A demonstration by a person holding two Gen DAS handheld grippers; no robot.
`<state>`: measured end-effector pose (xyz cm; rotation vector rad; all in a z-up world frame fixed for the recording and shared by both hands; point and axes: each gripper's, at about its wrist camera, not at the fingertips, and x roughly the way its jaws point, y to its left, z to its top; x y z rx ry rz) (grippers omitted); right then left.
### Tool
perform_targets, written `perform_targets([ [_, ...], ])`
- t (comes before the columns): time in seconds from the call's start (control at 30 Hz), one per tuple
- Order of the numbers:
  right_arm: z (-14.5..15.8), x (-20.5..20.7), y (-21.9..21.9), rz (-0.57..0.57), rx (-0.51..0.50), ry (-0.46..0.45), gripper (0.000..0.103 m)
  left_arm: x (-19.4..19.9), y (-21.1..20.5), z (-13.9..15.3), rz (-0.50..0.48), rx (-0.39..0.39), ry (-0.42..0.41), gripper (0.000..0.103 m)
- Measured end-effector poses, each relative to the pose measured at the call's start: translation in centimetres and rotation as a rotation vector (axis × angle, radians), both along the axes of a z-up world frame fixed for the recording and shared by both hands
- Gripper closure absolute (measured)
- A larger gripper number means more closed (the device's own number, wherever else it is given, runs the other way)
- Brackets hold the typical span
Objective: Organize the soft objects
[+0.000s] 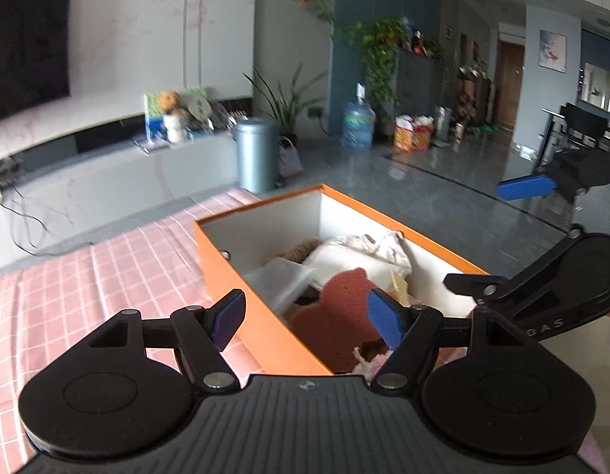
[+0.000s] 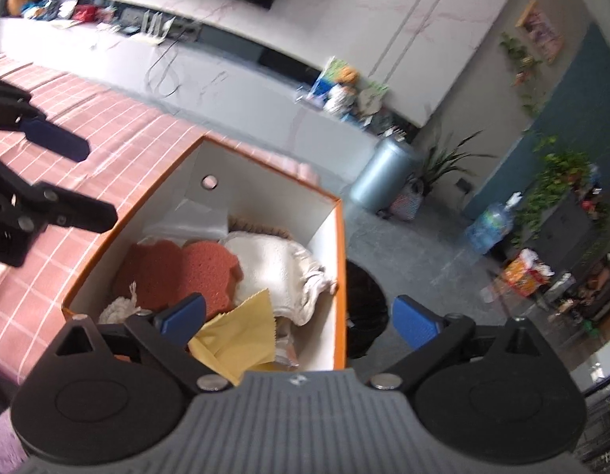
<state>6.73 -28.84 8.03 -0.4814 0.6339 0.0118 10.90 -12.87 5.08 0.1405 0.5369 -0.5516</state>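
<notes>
Right wrist view | your right gripper (image 2: 299, 320) fingers wide, empty, yellow cloth (image 2: 241, 339) between them | left gripper (image 1: 305, 318) wide too | box (image 2: 338, 276) looks packed, maybe tuck cloth next

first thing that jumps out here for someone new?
The orange box on the pink checked cloth, packed with soft things: two red-brown sponges, a white towel and a yellow cloth. Both the left gripper and the right gripper hang open over it, holding nothing.

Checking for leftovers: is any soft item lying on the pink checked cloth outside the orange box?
No, the pink checked cloth shows nothing lying on it.
</notes>
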Motion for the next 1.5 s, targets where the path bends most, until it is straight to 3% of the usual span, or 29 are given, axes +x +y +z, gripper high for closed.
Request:
perform_targets([
  [0.23, -1.1, -2.6, 0.7, -0.153, 0.132, -0.178, 0.003, -1.2, 1.1, -0.9, 0.083, -0.052, -0.041, 0.020],
  [0.47, -2.2, -4.1, 1.2, -0.282, 0.313, -0.257, 0.003, -2.5, 3.0, -2.0, 0.207, -0.076, -0.071, 0.023],
  [0.67, -2.7, -5.5, 2.4, -0.282, 0.400, -0.216, 0.003, -4.0, 4.3, -2.0, 0.280, -0.101, -0.099, 0.021],
  [0.87, -4.4, -6.4, 1.8, -0.330, 0.522, -0.136, 0.003, -5.5, 4.3, -2.5, 0.322, -0.073, -0.142, 0.013],
  [1.0, -4.8, -6.6, 1.1, -0.343, 0.570, -0.136, 0.003, -5.7, 4.0, -2.9, 0.325, -0.061, -0.141, 0.013],
  [1.23, -5.6, -6.1, 0.6, -0.394, 0.581, -0.134, 0.003, -5.2, 3.9, -3.5, 0.358, -0.057, -0.094, 0.010],
  [1.5, -5.9, -5.7, 1.2, -0.386, 0.525, -0.142, 0.003, -4.8, 3.9, -4.3, 0.391, -0.022, -0.034, 0.010],
])
